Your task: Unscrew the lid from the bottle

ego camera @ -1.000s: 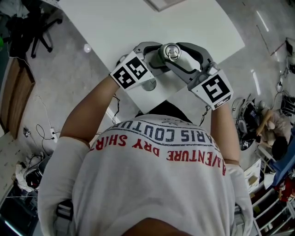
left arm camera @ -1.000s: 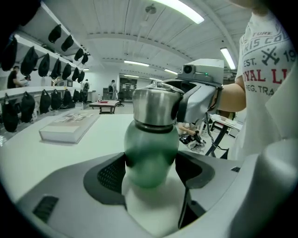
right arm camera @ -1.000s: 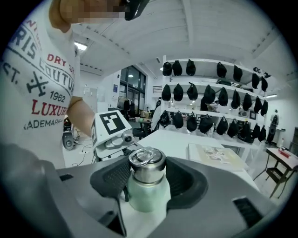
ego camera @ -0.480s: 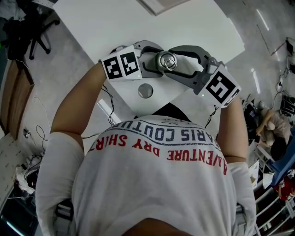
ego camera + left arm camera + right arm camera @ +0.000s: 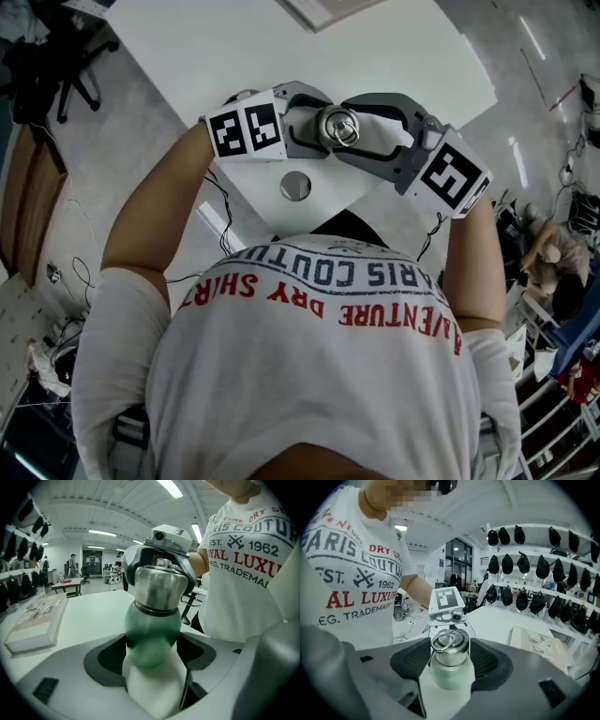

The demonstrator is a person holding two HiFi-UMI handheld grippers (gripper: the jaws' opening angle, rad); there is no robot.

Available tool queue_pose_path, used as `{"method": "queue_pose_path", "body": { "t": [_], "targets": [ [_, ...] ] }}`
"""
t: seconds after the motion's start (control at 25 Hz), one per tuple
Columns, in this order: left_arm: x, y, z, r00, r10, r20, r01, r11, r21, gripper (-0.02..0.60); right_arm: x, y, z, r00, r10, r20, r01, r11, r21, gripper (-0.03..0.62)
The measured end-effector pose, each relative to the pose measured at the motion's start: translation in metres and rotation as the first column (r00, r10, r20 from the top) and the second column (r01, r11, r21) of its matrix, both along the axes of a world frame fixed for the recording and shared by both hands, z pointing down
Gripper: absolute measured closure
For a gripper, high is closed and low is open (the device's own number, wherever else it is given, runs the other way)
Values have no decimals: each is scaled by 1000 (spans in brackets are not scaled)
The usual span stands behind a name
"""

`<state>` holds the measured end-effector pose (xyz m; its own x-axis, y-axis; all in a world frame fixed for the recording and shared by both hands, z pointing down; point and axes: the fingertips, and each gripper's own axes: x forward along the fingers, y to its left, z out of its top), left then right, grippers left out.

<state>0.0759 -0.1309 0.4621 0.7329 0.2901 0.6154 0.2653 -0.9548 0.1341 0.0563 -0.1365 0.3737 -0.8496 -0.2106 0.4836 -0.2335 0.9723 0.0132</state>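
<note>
— Where's the bottle?

— Held up over the near corner of the white table (image 5: 281, 47), close to the person's chest. The left gripper (image 5: 152, 656) is clamped on the green body of the bottle (image 5: 152, 632). The right gripper (image 5: 450, 663) has its pads against the metal lid (image 5: 450, 652) — its jaws have just opened a touch, with the lid between them.

— Room to move?

— The tabletop stretches wide beyond the grippers, and its edges drop to grey floor (image 5: 122, 159) on either side.

— What does only one view give?

— The head view looks straight down on the lid and hides the green body. The right gripper view shows a ring (image 5: 443, 641) on the lid and shelves of black bags (image 5: 525, 564). Only the head view shows an office chair (image 5: 75, 75).
</note>
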Motion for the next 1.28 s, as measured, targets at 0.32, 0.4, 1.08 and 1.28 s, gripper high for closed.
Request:
{"method": "queue_pose_path", "body": {
  "t": [0.32, 0.4, 1.08, 1.28],
  "targets": [
    [3, 0, -2, 974, -218, -61, 217, 976, -23, 227, 8, -1, -7, 971, 229, 62, -230, 973, 1, 301],
    [3, 0, -2, 957, -281, -65, 280, 960, -25, 227, 12, -2, -6, 947, 314, 73, -316, 949, 7, 301],
    [12, 6, 0, 709, -701, -76, 702, 712, -19, 227, 29, 12, 4, 733, 656, 180, -666, 746, -8, 303],
    [14, 7, 1, 683, -727, -72, 728, 686, -12, 227, 24, 12, 3, 742, 645, 185, -658, 753, 12, 319]
  ]
}}
